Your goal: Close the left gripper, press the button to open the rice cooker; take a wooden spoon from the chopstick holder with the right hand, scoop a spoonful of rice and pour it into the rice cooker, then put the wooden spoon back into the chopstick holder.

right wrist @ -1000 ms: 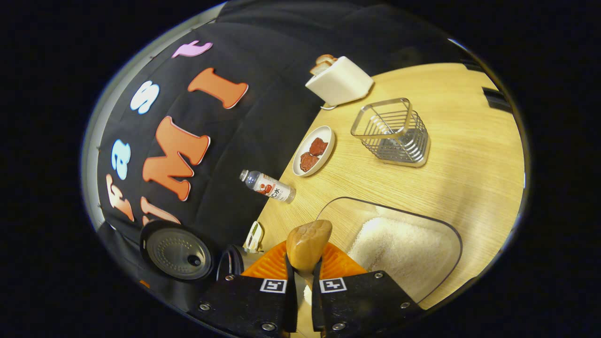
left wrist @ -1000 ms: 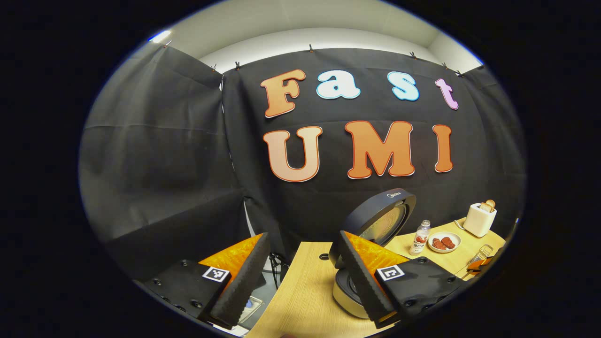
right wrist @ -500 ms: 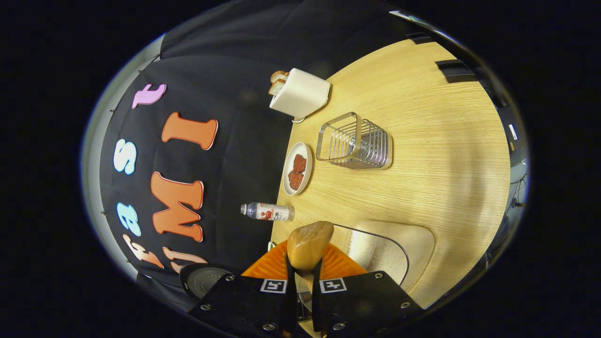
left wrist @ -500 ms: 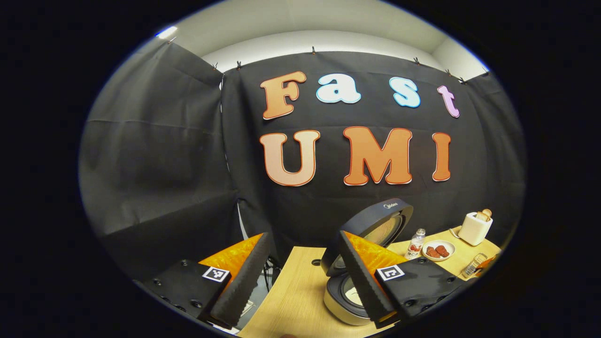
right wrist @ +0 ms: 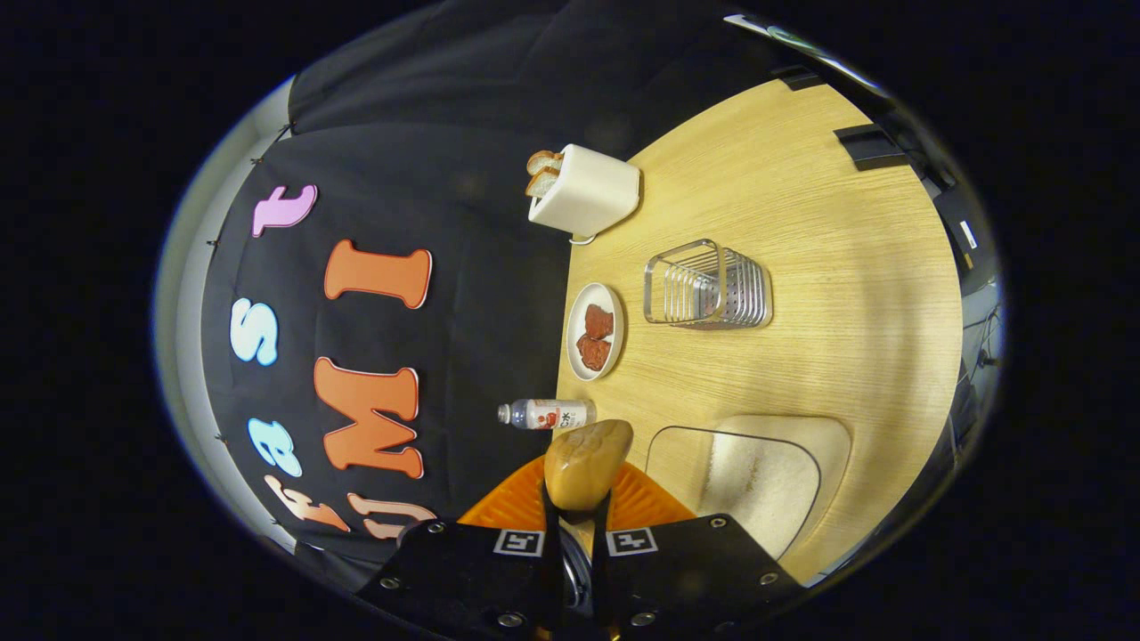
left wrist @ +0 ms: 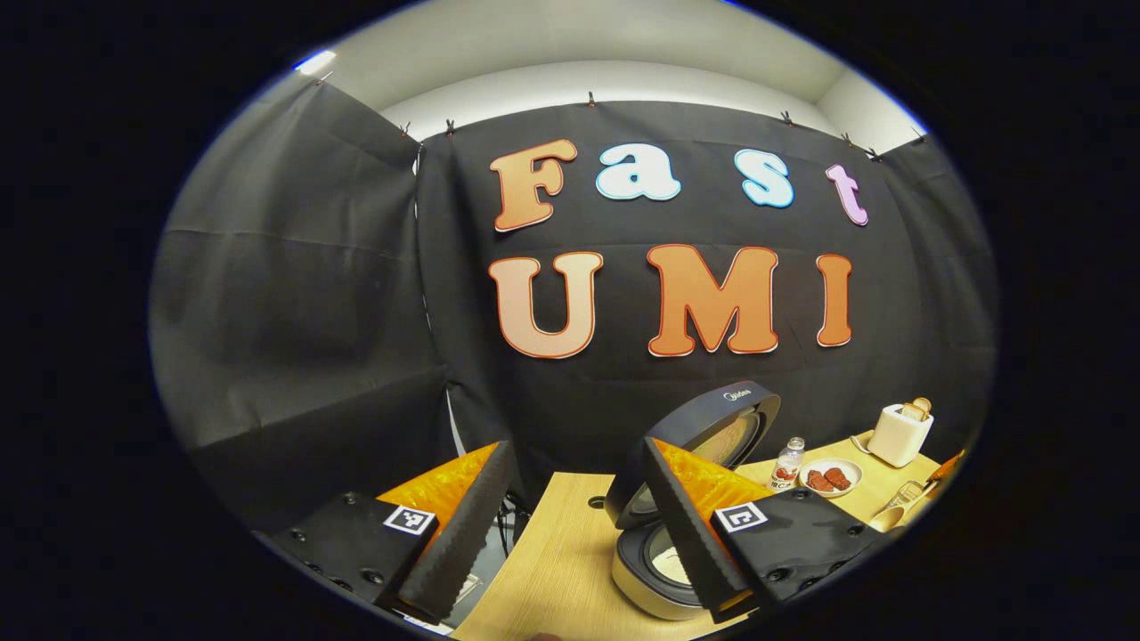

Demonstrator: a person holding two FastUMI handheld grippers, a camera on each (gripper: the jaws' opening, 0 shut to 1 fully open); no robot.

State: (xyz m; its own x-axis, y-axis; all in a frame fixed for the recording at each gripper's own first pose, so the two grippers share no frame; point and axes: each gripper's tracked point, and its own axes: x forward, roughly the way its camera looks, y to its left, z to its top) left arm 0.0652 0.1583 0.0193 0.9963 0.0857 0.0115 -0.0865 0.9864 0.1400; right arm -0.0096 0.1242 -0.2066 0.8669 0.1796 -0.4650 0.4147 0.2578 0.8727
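Wooden spoon [right wrist: 585, 463] in right claw [right wrist: 576, 507], cooker lid logo unreadable

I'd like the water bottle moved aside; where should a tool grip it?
Grip the water bottle around its labelled middle, coming in level from the table's open side: it stands upright at the back edge, against the cloth wall, with the plate of meat close beside it.

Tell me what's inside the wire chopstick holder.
The silver wire chopstick holder looks empty through its bars; its perforated base hides the table beneath. The right gripper holds the wooden spoon.
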